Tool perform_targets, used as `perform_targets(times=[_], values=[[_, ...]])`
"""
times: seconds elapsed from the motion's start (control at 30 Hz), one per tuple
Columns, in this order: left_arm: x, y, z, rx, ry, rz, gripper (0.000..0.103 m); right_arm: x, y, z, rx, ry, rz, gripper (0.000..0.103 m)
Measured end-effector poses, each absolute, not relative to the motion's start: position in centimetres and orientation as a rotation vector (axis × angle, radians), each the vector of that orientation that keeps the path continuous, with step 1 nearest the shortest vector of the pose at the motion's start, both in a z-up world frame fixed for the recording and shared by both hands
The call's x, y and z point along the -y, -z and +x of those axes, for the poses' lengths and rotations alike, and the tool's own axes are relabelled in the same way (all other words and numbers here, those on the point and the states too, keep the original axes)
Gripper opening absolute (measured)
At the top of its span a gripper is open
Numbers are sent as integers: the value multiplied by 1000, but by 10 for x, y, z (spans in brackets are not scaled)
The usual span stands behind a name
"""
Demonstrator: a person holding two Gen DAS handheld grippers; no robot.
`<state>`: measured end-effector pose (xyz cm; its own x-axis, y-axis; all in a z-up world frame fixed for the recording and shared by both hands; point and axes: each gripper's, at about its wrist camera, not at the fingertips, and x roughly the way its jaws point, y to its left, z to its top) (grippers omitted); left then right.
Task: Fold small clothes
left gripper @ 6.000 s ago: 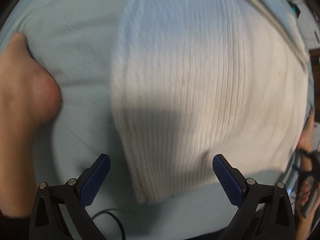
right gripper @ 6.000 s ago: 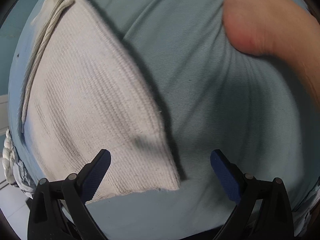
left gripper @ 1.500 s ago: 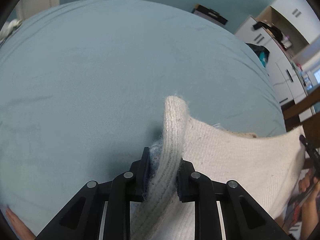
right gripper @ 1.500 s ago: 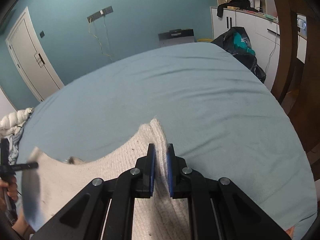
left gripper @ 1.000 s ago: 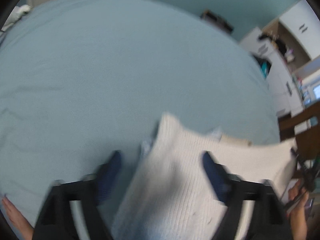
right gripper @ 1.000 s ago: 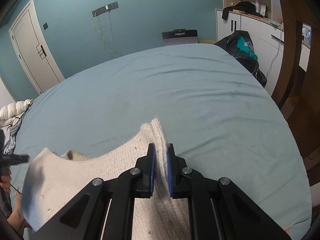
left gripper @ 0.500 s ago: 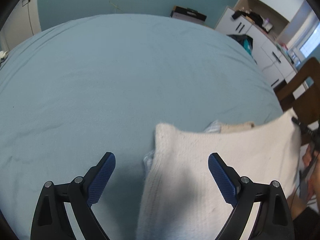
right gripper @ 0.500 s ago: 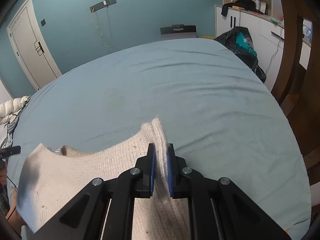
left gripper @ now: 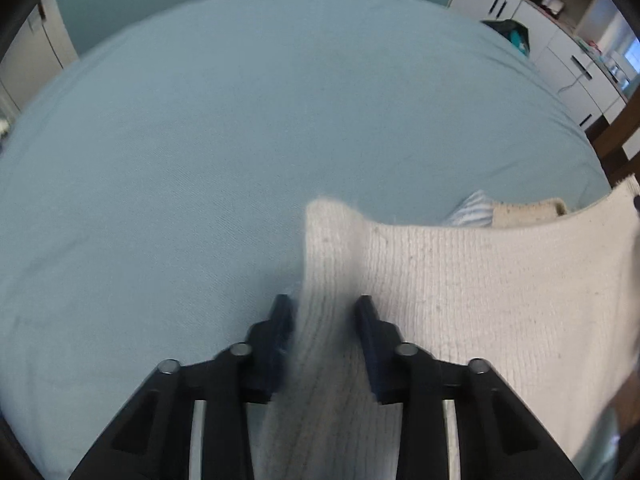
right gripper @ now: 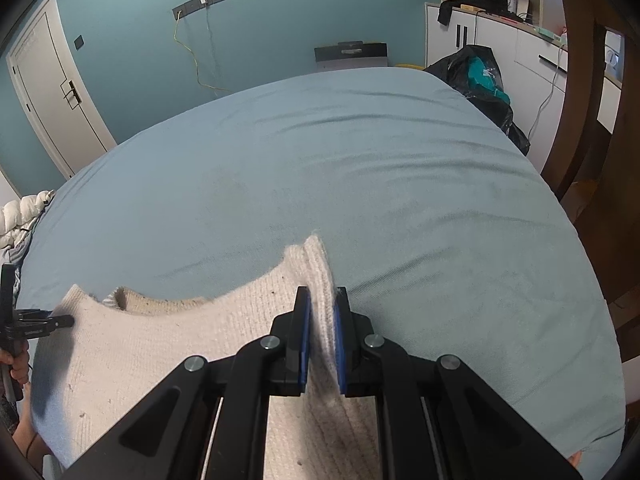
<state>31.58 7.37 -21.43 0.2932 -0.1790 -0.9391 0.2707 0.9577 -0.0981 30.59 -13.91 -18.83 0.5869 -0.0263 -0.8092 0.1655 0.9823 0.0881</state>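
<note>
A cream knit garment (left gripper: 480, 280) lies on the light blue bed (left gripper: 240, 120), held up along its far edge. My left gripper (left gripper: 324, 316) is closing its jaws on the garment's left corner, and the bunched knit fills the gap between the blue pads. My right gripper (right gripper: 320, 312) is shut on the garment's (right gripper: 160, 340) other corner, which sticks up past the pads. The left gripper (right gripper: 24, 324) and the hand (right gripper: 16, 360) that holds it show at the left edge of the right wrist view. A striped cloth (left gripper: 472, 210) peeks from under the neckline.
The bed (right gripper: 360, 160) stretches away ahead of both grippers. Behind it stand a teal wall with a door (right gripper: 52, 92), white cabinets (right gripper: 500, 40) and a black bag (right gripper: 480, 80). Dark wooden furniture (right gripper: 592, 120) stands at the right edge, and white quilted bedding (right gripper: 20, 212) at the left.
The left gripper stood wide open over the garment's corner half a second ago; now its pads have come together on that corner. The right gripper has kept its grip and place.
</note>
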Motion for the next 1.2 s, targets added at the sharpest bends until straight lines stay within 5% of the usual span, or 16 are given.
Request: perform_targets(times=[0.1,0.43,0.9,0.97,1.0,1.07,1.13,1.2], values=[[-77,193,307,-1153,306,41,9,142,185,299,-913,113,169,6],[-102,120,295,-866,282,-174,8,140,139,274,-733,129,189,6],[-52,235,336,-1127,29,26,11,162,273,355,-1091,314,221,7],[-45,234,336,-1159,50,71,13,166,285,359,-1193,285,235,19],[-38,230,337,-1171,67,66,16,171,282,357,-1200,273,251,23],[-46,213,332,-1205,66,7,36,186,260,345,-1177,272,310,42],[-54,193,323,-1214,55,-38,98,192,236,331,-1163,290,274,62],[-52,163,299,-1129,43,6,103,185,207,310,-1157,287,188,73]])
